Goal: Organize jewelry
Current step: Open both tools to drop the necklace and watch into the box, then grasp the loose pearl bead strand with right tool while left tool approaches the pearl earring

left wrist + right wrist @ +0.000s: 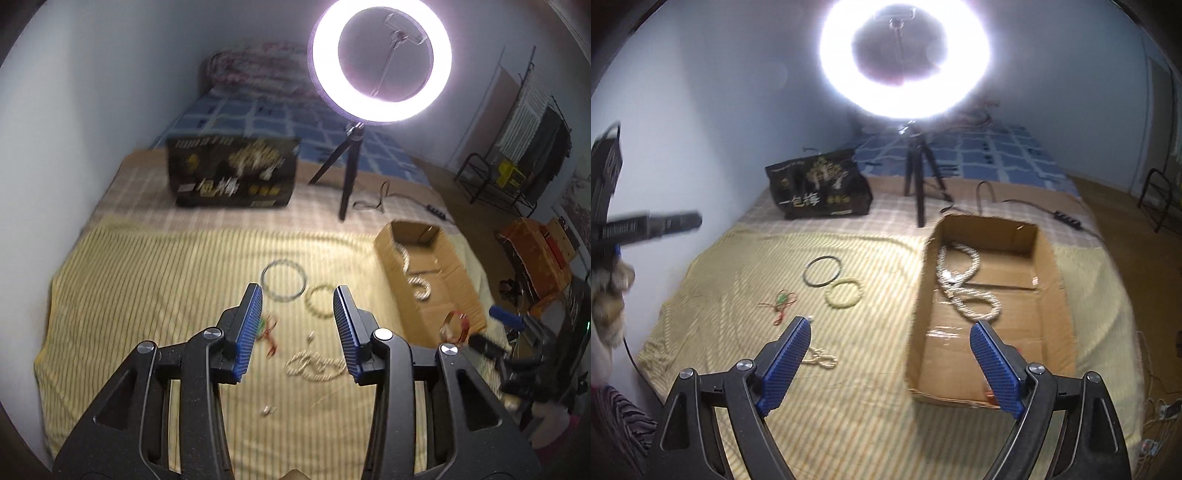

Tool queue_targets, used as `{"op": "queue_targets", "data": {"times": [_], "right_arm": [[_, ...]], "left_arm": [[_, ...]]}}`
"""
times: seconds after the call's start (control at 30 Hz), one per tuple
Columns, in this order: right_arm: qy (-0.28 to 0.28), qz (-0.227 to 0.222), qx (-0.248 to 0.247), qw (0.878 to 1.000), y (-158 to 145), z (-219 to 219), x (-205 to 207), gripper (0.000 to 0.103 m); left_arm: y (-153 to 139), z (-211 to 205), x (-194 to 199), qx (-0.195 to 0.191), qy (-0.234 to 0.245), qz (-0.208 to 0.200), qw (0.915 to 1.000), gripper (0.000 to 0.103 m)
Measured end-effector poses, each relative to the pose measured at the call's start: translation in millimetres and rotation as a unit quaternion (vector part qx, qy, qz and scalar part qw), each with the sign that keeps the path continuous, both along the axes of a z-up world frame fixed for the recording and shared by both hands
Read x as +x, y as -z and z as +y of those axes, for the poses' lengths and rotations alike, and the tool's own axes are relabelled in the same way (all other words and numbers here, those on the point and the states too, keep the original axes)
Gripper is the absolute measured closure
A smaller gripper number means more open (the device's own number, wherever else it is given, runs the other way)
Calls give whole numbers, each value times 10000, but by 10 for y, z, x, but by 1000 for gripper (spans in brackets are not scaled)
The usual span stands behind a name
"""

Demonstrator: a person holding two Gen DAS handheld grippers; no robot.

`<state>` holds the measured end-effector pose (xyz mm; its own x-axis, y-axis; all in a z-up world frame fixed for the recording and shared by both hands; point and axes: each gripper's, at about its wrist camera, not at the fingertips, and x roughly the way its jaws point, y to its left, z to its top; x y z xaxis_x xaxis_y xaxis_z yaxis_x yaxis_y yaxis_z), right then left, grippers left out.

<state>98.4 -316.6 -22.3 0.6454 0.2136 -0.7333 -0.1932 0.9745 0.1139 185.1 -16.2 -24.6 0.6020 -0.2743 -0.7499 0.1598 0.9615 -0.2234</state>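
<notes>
Two black grippers with blue ribbed pads hang over a yellow striped bedspread (849, 406), both with their jaws spread apart and nothing between them. The left gripper (299, 325) is above a beaded pearl necklace (314, 365) lying loose on the cloth; the right gripper (890, 362) straddles the near-left corner of an open brown cardboard box (1052, 332). Inside that box lies a thick white twisted rope necklace (964, 291), and a red bangle (456, 326) shows at its near end in the left wrist view. Left of the box, on the cloth, rest a dark thin metal bangle (822, 271) and a pale green beaded bracelet (844, 292) — touching or nearly so — and further left a red cord with a green bead (781, 301). Behind the box stands a glowing ring light on a black tripod (918, 177).
</notes>
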Motion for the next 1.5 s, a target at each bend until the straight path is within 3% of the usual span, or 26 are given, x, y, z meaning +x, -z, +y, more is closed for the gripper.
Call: {"op": "queue_targets", "data": {"times": [0.3, 0.57, 0.93, 1.5], "right_arm": [[-464, 576, 178, 9971, 290, 349, 170, 17], [-1159, 975, -238, 9882, 654, 781, 245, 29], [-1918, 1279, -933, 9686, 1115, 1297, 263, 31], [-1850, 1517, -1215, 9633, 1507, 1521, 570, 29]], "left_arm": [[707, 336, -265, -283, -108, 815, 9962, 63], [1096, 429, -360, -379, -43, 1283, 9910, 63], [1259, 434, -411, -303, 103, 1471, 9886, 63], [1438, 474, -323, -303, 134, 1713, 9847, 63]]}}
